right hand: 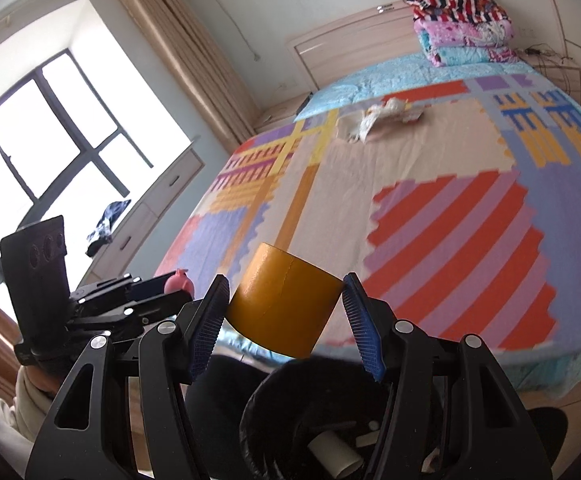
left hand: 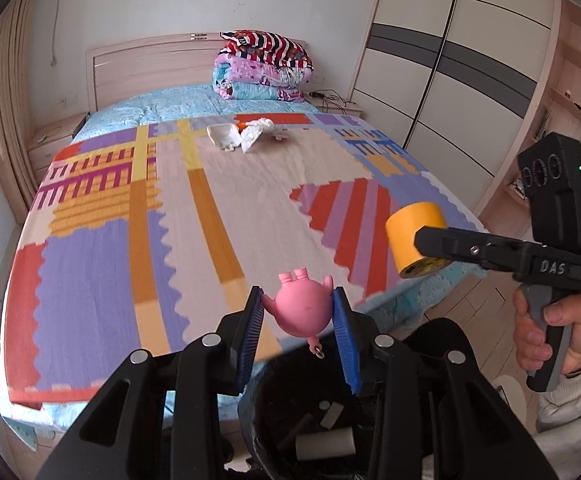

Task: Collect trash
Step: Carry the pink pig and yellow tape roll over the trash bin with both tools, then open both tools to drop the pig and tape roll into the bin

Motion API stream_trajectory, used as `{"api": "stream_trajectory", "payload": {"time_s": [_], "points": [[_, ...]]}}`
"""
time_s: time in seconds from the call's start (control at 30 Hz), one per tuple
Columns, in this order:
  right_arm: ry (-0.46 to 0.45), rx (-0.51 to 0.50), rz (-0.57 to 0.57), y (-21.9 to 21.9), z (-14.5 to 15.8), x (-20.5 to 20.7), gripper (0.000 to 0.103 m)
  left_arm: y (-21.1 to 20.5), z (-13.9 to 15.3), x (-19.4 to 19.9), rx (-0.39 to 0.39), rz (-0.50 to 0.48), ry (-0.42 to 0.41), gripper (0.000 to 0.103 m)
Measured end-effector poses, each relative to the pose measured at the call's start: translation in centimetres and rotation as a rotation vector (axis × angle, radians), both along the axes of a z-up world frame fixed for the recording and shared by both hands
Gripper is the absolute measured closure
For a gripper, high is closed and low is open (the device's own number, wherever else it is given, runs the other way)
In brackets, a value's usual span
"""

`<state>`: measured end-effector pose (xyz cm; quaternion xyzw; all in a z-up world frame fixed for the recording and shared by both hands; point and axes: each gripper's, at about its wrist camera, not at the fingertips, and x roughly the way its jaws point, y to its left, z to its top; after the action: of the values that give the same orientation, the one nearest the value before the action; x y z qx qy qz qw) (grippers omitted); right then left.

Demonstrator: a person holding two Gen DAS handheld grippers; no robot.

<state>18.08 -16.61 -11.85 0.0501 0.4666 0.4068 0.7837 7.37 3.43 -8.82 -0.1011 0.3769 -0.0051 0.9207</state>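
Presently, left hand-held gripper [left hand: 297,320] clamps the pink toy [left hand: 301,307]; right hand-held gripper [right hand: 286,312] clamps the yellow tape roll [right hand: 284,300], both above the black bin [left hand: 290,420].

The trash bin [left hand: 274,408] is cut off by the lower edge, its contents dim (pale tubes, perhaps); the white litter [left hand: 250,134] upon the bed is too small to identify.

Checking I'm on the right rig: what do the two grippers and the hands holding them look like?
Both grippers, left and right, are black plastic with silver screws and blue ribbed pads on the jaws. The right one carries raised "DAS" lettering, a grey handle and a black box with a green light. The right hand is bare, with a whitish sleeve.
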Motion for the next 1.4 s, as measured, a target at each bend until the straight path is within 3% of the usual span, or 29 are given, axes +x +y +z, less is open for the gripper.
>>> {"api": "stream_trajectory", "payload": {"time_s": [0.27,0.53,0.77,1.0,1.4], "points": [[0.063,-0.039,0.055,0.0,-3.3,-3.4,0.045,-2.5,-2.8,-2.7,-0.018,-0.077,0.074,0.069],[0.116,-0.097,0.112,0.7,-6.8,-5.3,0.045,-2.5,-7.7,-3.3,-0.066,-0.072,0.197,0.069],[0.171,-0.188,0.139,0.9,-11.1,-5.9,0.045,-2.7,-11.3,-2.4,-0.088,-0.087,0.289,0.069],[0.163,-0.336,0.182,1.8,-15.1,-7.3,0.045,-3.6,-15.2,-1.2,-0.095,-0.103,0.385,0.069],[0.195,-0.434,0.211,2.3,-18.0,-7.6,0.044,-5.4,-19.3,0.0,-0.086,-0.127,0.482,0.069]]}}
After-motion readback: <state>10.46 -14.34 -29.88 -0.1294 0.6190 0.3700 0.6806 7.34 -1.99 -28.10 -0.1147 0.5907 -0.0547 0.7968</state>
